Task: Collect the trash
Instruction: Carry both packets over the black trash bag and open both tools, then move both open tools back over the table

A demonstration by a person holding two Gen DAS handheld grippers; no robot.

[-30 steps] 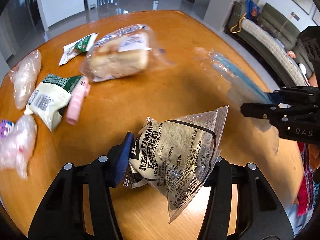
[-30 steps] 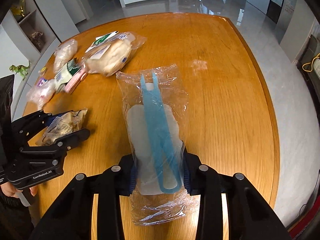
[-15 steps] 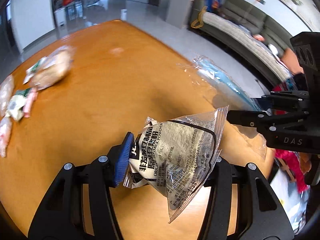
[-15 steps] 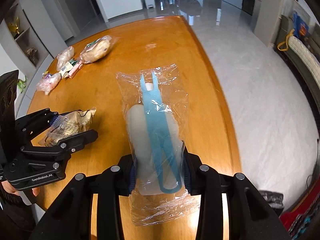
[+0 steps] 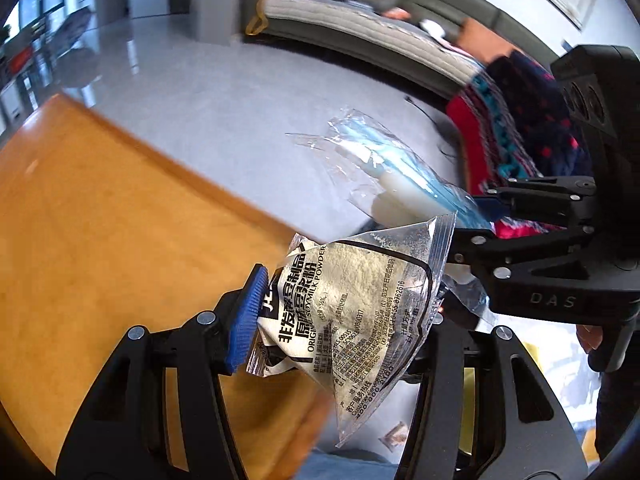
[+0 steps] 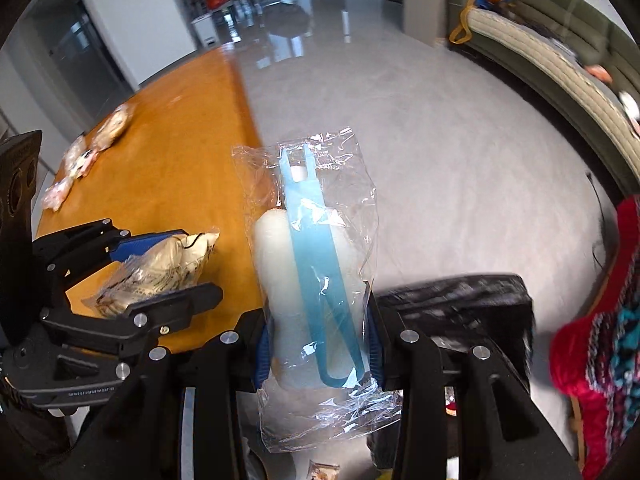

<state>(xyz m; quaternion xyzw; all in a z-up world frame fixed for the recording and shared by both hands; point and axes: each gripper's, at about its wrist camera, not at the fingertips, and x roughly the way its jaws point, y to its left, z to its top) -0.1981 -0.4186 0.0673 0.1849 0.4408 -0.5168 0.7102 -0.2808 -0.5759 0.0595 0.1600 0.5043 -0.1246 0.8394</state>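
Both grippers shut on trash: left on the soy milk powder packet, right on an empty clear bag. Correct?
Not quite. The clear bag in the right gripper isn't empty: the right wrist view shows a blue tool and white pieces inside. The left gripper does clamp the soy milk powder packet.

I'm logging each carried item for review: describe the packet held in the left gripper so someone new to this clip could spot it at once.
Start at the orange wooden table and go to its near edge, where the left gripper is clamped on a soy milk powder packet. It is a clear pouch of pale powder with bold black print, unlike the clear bag with a blue clip held in the right gripper.
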